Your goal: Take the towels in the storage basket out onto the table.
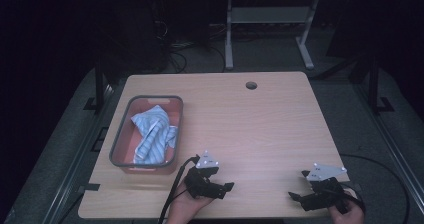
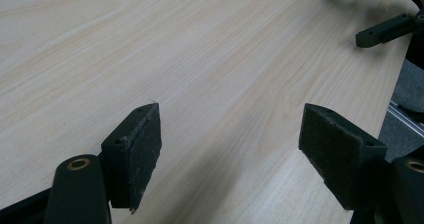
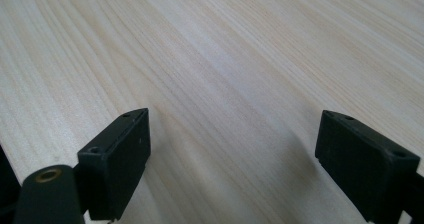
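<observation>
Both claws, left [image 1: 223, 188] and right [image 1: 296, 197], gape over bare table [image 1: 260, 129], well apart from the cloth-filled bin [image 1: 116, 144].

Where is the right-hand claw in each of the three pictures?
High view: the right claw is at the bottom right, pointing left over the near edge.
Left gripper view: the right claw is far off in the top right corner, as two black jaw tips.
Right gripper view: the right claw rises from the bottom, jaws wide apart with nothing between them.
Shared landmark: the pale wooden table lies under it in every view.
</observation>
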`<state>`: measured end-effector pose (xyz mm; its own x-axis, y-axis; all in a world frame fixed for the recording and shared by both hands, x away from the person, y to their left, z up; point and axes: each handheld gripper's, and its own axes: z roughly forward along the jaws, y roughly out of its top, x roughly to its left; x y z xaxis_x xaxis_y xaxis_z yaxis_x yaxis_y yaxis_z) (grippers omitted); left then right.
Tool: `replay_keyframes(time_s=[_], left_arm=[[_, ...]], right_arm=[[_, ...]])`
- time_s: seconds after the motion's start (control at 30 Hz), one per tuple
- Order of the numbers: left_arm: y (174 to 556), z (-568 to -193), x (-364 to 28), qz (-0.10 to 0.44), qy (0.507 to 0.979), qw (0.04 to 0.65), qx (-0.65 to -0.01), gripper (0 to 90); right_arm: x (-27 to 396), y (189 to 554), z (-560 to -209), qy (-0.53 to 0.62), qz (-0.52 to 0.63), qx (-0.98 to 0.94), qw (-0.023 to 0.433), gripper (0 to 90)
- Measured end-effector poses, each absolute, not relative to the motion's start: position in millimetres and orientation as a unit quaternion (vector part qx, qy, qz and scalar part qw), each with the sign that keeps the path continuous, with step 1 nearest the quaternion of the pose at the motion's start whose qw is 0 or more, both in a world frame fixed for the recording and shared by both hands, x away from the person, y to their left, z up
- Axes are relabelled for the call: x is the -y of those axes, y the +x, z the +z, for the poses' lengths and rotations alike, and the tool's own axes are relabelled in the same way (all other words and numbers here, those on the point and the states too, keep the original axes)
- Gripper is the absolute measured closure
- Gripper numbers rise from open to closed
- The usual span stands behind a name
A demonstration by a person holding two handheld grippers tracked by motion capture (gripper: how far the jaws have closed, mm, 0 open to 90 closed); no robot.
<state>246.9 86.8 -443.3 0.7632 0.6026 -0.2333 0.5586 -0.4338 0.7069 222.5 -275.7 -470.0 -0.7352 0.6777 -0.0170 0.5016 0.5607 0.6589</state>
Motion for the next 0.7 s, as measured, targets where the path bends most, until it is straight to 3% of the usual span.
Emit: replay_keyframes(time_s=[0.7], left_arm=[[276, -423, -83, 0.002, 0.858, 0.389, -0.335, 23.4]], right_arm=[[279, 220, -468, 0.348, 0.327, -0.866, 0.148, 13.9]])
